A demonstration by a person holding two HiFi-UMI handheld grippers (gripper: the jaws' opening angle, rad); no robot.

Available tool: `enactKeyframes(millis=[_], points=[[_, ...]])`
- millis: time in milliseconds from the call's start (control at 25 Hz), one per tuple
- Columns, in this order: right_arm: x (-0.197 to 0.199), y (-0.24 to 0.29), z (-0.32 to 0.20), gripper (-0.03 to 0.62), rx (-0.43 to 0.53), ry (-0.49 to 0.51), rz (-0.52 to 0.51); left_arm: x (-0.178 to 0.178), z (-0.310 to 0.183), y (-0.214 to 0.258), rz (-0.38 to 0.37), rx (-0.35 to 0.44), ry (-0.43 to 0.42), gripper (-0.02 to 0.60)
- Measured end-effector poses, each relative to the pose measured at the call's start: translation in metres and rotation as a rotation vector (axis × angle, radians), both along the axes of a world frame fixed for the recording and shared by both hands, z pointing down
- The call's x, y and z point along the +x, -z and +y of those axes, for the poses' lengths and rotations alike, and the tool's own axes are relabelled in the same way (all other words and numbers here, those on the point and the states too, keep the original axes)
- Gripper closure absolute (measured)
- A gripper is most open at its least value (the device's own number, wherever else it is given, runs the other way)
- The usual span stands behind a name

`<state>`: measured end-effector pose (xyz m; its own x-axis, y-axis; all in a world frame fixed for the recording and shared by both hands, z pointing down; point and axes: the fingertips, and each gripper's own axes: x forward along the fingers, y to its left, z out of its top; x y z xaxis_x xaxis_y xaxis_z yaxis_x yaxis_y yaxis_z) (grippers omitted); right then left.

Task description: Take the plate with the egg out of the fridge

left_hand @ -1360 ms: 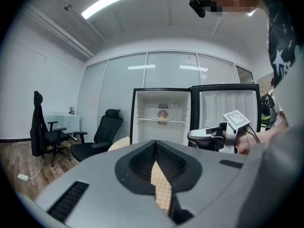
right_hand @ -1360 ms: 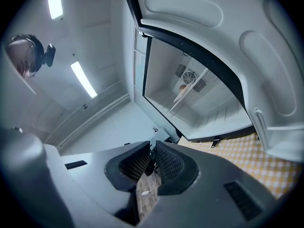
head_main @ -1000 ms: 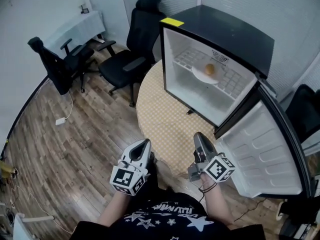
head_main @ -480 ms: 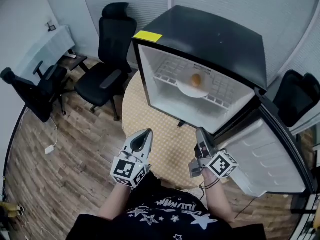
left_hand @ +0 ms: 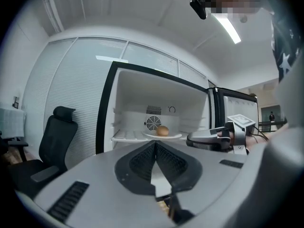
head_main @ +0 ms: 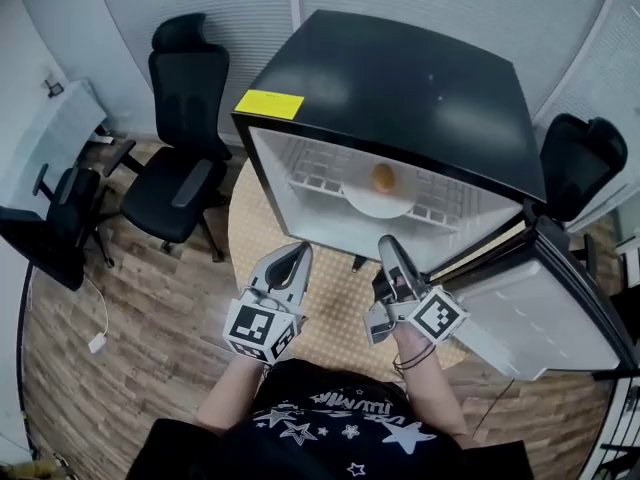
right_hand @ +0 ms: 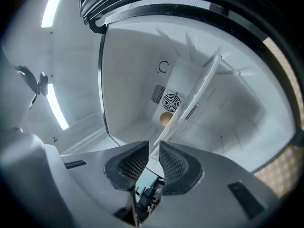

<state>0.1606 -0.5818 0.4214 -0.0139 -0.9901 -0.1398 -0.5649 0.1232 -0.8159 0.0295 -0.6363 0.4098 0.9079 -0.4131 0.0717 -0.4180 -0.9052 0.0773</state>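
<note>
Head view: the fridge [head_main: 400, 78] stands open. The plate [head_main: 378, 204] with the egg [head_main: 383, 177] sits on the fridge's shelf. The left gripper [head_main: 298, 256] and right gripper [head_main: 389, 245] hover before the opening, clear of the plate.
Left gripper view: jaws pressed together, empty.
Right gripper view: jaws narrowly spread, empty.

The fridge [head_main: 400, 88] stands on the counter [head_main: 333, 296], directly ahead of both claws. Its door [head_main: 540, 313] is swung out to the right of the right claw [head_main: 388, 245]. The shelf [head_main: 310, 180] sits inside the fridge. The plate [head_main: 375, 204] rests on this shelf, ahead of the right claw and ahead-right of the left claw [head_main: 298, 251]. The egg [head_main: 383, 177] lies on the plate. Two chairs [head_main: 185, 158] stand on the floor, left of the left claw.
</note>
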Motion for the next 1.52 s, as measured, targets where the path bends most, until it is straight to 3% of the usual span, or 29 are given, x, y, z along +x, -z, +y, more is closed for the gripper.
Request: enactKeyframes(millis=[240,440,800,1040,1280,1520], points=[[0.011,0.005,-0.027,0.472,0.035,-0.043,-0.142,0.018,-0.025,0.004,-0.004,0.012,-0.075,0.574],[0.02,0.002,-0.041,0.456,0.034,-0.084,-0.231,0.028,-0.036,-0.001,-0.006,-0.002,-0.129,0.574],[0.034,-0.004,-0.046,0.461,0.0,-0.204,-0.314,0.042,-0.041,-0.009,0.006,-0.03,-0.2,0.574],[0.035,-0.015,-0.045,0.52,-0.094,-0.239,-0.282,0.044,-0.043,-0.018,0.007,-0.059,-0.222,0.574],[0.035,-0.012,-0.041,0.536,-0.001,-0.245,-0.44,0.049,-0.04,-0.021,0.012,-0.063,-0.25,0.574],[0.028,-0.011,-0.035,0.539,0.045,-0.217,-0.476,0.048,-0.036,-0.026,0.008,-0.064,-0.259,0.574]])
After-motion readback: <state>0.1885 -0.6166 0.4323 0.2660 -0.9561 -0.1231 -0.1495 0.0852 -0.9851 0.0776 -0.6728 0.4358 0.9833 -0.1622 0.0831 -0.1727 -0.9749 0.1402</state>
